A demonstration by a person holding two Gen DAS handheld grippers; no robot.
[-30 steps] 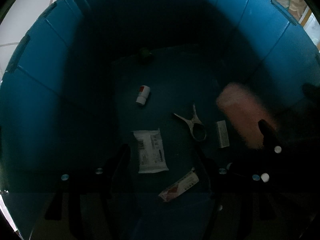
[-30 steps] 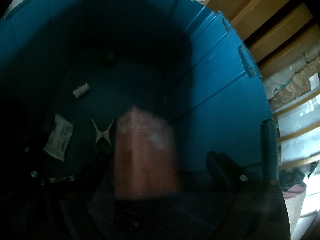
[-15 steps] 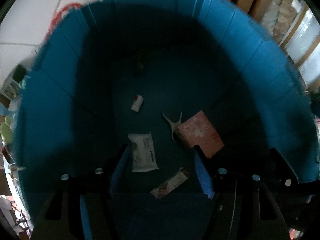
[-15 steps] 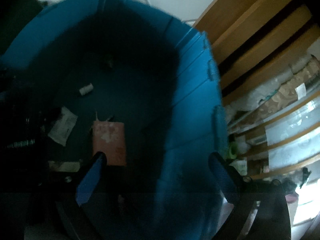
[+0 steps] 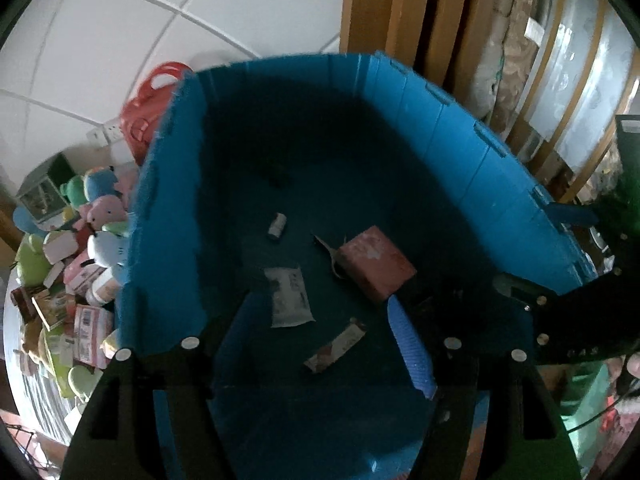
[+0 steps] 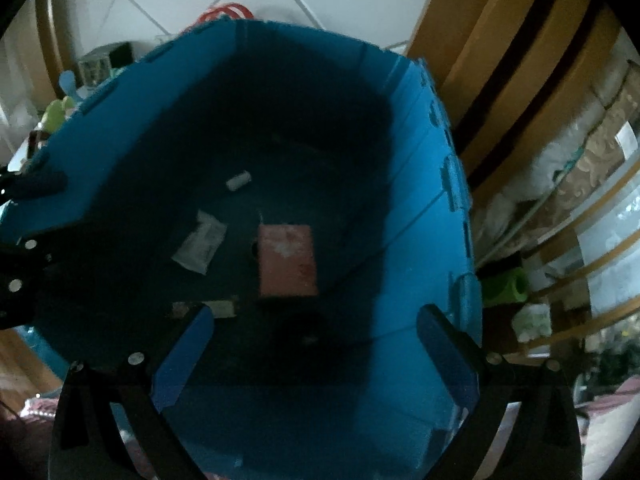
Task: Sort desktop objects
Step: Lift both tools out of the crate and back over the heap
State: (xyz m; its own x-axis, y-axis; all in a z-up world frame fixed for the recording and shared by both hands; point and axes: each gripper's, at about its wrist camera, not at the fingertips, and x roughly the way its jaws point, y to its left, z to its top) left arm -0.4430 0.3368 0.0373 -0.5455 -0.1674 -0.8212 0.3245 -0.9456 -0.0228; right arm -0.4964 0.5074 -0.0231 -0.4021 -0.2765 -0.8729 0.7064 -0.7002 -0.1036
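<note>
Now the pink box (image 6: 286, 260) lies flat, lengthwise away from both wide-open, empty claws.

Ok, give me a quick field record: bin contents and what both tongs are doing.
container: blue bin
pink box: flat on the bin floor, right of centre
white packet: on the floor, left of the pink box
small white tube: farther back
wrapped bar: nearest the camera
clip: partly under the pink box
left tongs: open, empty, above the bin
right tongs: open, empty, above the bin
outside bin: pile of toys and boxes to its left
</note>
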